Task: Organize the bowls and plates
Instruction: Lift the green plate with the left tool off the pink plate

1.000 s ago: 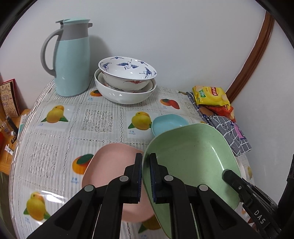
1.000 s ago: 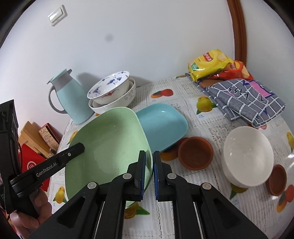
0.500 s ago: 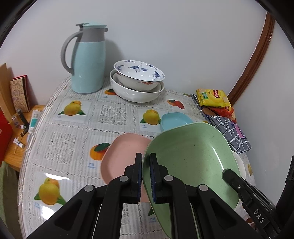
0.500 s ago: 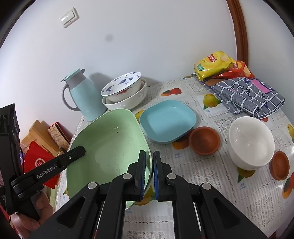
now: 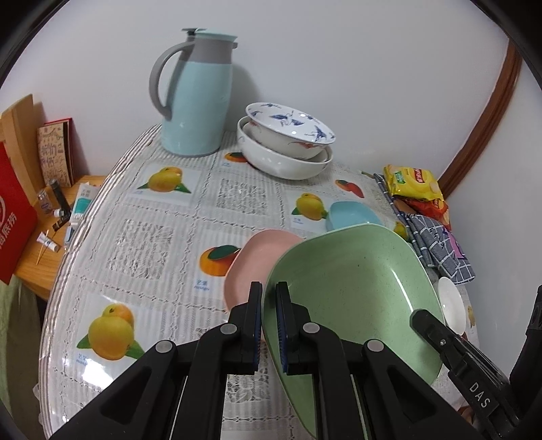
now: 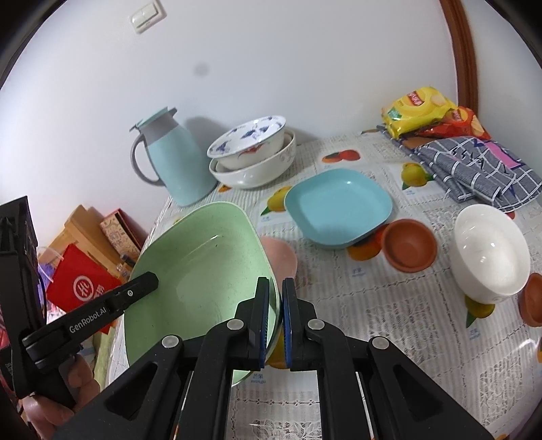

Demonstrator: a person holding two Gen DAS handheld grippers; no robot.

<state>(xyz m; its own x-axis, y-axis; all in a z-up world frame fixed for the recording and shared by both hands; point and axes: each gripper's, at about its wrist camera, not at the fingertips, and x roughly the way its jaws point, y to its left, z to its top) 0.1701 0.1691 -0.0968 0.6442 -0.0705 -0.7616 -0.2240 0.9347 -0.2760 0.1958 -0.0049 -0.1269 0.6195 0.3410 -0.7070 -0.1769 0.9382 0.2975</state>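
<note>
Large pale-green speckled square plate (image 5: 352,287) carried tilted above the bench (image 5: 152,237), over a pink plate (image 5: 257,257); left gripper (image 5: 269,318) and right gripper (image 6: 277,318) clamped thinly on opposite rims; could slip out, crack the pink plate

White wall (image 6: 305,50), light switch (image 6: 148,16), brown curved trim (image 5: 481,135), wooden side table (image 5: 50,250) beside fruit-print tablecloth (image 5: 152,237).

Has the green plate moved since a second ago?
Yes. The green plate, clamped by both claws, has drawn back from the blue plate it overlapped; now a gap shows between them, with the pink plate in it.
</note>
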